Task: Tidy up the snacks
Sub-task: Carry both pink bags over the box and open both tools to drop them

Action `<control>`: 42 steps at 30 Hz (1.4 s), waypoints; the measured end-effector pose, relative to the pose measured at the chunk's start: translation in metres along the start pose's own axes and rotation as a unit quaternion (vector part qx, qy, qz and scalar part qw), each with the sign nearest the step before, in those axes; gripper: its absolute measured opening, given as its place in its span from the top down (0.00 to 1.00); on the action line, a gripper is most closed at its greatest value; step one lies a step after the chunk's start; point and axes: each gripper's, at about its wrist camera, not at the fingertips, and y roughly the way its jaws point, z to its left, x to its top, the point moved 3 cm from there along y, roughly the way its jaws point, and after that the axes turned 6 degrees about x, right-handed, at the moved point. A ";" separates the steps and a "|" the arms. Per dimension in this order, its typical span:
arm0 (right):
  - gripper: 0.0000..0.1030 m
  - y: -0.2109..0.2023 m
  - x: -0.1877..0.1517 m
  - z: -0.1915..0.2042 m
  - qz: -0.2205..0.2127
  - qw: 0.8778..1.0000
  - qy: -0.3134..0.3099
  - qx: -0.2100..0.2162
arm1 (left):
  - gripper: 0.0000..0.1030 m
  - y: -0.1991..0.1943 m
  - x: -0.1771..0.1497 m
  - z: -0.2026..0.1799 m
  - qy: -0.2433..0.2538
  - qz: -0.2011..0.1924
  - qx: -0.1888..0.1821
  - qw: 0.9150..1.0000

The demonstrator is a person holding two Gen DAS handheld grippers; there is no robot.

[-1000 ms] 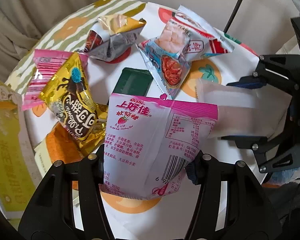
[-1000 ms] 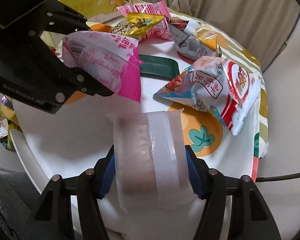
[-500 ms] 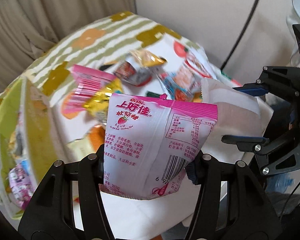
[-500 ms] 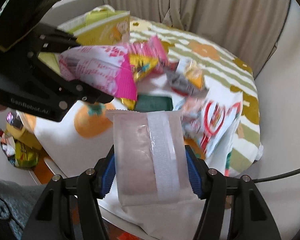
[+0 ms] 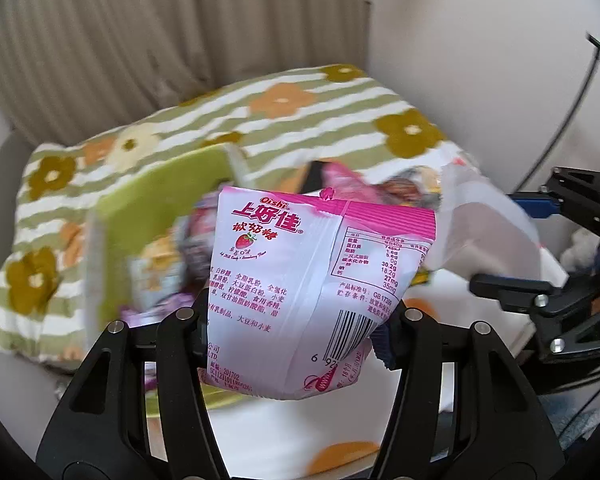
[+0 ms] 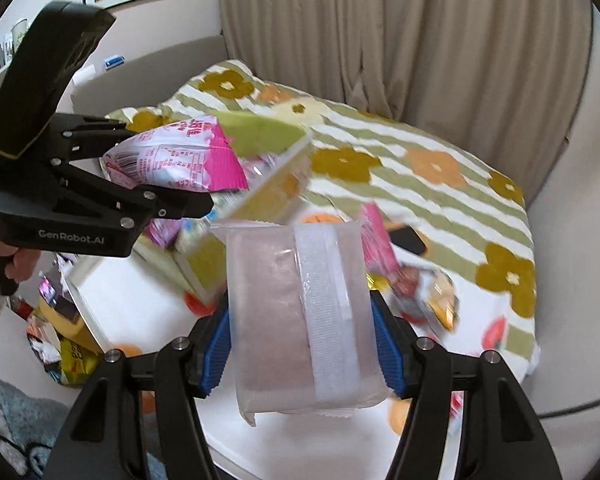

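Observation:
My left gripper (image 5: pixel 296 320) is shut on a pink and white Oishi candy bag (image 5: pixel 312 276) and holds it in the air; the bag also shows in the right wrist view (image 6: pixel 176 162). My right gripper (image 6: pixel 300 340) is shut on a frosted white packet (image 6: pixel 300 320) with a brownish filling; the packet also shows in the left wrist view (image 5: pixel 484 224). Both are lifted above the table. A yellow-green snack box (image 6: pixel 260 184) stands open below the left gripper, with packets inside. Loose snack bags (image 6: pixel 416 280) lie on the table to the right.
The round table (image 6: pixel 148 316) has a white cloth with orange prints. A floral striped cloth (image 6: pixel 400 168) lies behind it, with curtains (image 6: pixel 380 32) beyond. More snack packs (image 6: pixel 68 344) lie lower left off the table edge. A cable (image 5: pixel 560 128) hangs at the right.
Both grippers have lifted away from the table with their packets and tilted up. The view has swung left toward the yellow-green box and the floral cloth.

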 end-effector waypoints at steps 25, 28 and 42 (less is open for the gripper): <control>0.43 0.122 0.083 0.079 0.027 0.991 0.135 -0.004 | 0.00 0.079 -0.076 0.163 -0.051 0.045 -0.022 0.997; 0.43 0.128 0.083 0.080 0.035 0.990 0.139 -0.003 | 0.00 0.079 -0.079 0.169 -0.059 0.044 -0.023 0.997; 0.42 0.163 0.080 0.090 0.056 0.980 0.187 0.026 | 0.00 0.066 -0.095 0.181 -0.092 0.055 0.033 0.994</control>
